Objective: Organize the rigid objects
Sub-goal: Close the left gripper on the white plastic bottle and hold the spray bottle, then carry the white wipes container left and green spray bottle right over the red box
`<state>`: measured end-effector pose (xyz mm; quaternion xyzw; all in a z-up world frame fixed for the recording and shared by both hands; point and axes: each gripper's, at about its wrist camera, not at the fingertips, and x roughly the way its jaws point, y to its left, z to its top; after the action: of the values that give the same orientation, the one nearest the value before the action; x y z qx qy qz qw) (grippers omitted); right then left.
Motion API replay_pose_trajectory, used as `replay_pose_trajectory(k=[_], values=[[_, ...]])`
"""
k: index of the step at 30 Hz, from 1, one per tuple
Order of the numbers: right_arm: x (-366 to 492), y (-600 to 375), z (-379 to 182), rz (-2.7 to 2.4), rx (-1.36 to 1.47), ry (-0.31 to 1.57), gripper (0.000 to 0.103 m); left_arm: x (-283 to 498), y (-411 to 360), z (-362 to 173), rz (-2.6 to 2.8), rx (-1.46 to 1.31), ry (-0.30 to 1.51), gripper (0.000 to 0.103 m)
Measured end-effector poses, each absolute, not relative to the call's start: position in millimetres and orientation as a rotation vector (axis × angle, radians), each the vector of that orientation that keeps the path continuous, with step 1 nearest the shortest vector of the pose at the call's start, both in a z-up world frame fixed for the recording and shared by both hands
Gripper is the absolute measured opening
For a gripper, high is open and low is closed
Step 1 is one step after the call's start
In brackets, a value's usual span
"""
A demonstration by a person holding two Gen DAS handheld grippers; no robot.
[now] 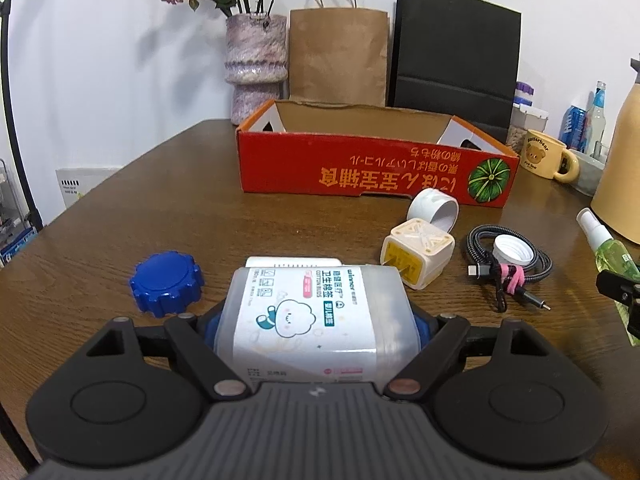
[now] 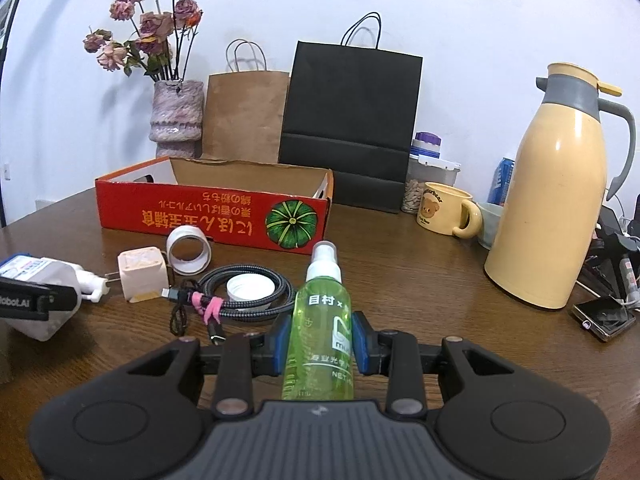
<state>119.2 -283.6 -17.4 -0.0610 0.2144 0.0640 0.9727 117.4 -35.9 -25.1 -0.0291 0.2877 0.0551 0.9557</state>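
Note:
My left gripper is shut on a clear cotton bud box with a white label, low over the table. My right gripper is shut on a green spray bottle, nozzle pointing forward. An open red cardboard box stands behind, also in the right wrist view. On the table lie a blue cap, a cream charger plug, a white tape roll, and a coiled cable around a white cap.
A flower vase, a brown bag and a black bag stand at the back wall. A bear mug, a yellow thermos jug and a phone are on the right.

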Motion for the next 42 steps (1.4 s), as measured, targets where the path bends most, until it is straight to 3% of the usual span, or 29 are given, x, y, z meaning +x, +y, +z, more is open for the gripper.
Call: replay_pose_trajectory(k=[20, 42], values=[[122, -280, 2, 0.133, -0.061, 0.376, 0.031, 102, -28, 15, 0.03, -0.069, 0.503, 0.084], [148, -245, 41, 0.168, -0.076, 0.314, 0.03, 144, -29, 67, 0.012, -0.08, 0.393, 0.084]])
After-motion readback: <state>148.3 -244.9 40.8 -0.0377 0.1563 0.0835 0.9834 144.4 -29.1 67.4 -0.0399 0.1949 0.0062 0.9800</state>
